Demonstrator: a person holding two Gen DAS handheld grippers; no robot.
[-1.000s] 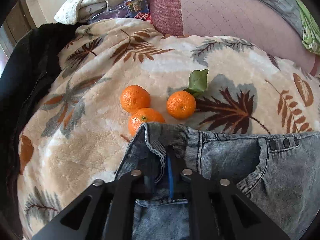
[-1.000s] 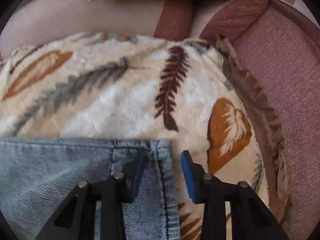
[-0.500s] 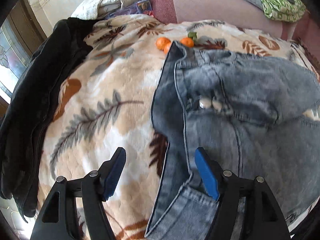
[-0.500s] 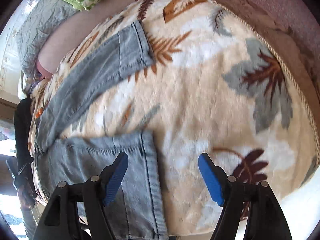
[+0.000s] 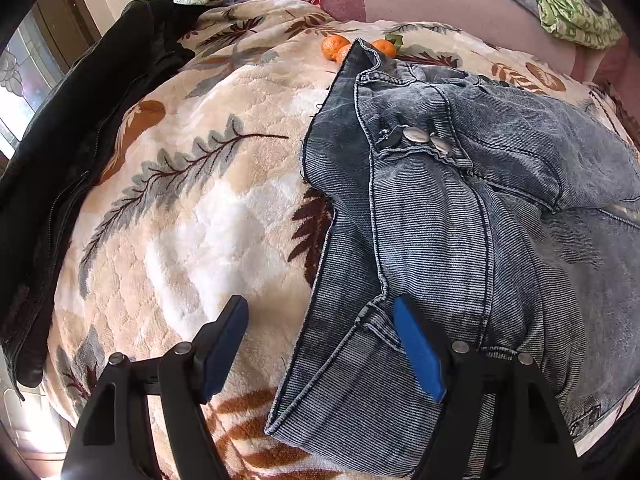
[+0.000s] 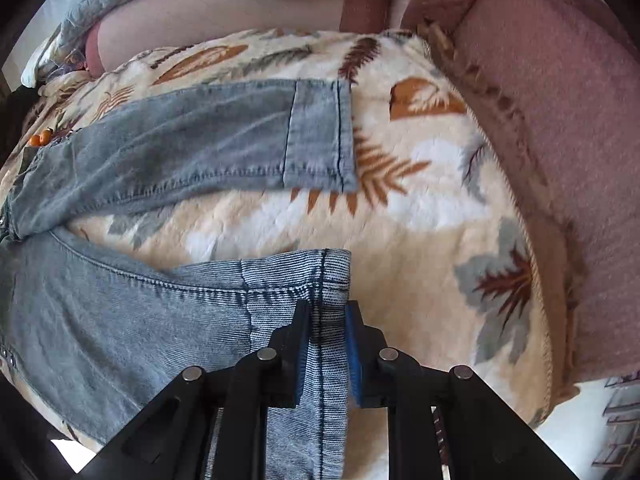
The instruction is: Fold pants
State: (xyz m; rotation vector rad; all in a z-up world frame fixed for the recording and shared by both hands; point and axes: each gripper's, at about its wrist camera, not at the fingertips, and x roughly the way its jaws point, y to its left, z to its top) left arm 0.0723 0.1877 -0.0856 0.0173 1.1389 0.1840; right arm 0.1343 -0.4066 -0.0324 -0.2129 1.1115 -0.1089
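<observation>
Leg hem (image 6: 326, 280) being clamped by closing right gripper (image 6: 328, 344), left gripper (image 5: 320, 352) opening, empty; carry-over onto far leg (image 6: 224, 136) needed next.

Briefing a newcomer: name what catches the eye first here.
Blue jeans sprawl across a leaf-patterned blanket, waist near the left gripper, whose jaws are opening. The right gripper is closing on a leg hem. Bright oranges sit beyond the waistband.

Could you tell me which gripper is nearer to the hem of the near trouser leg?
Right. The right gripper has its jaws closing on that hem; the left gripper is opening over the waistband end.
</observation>
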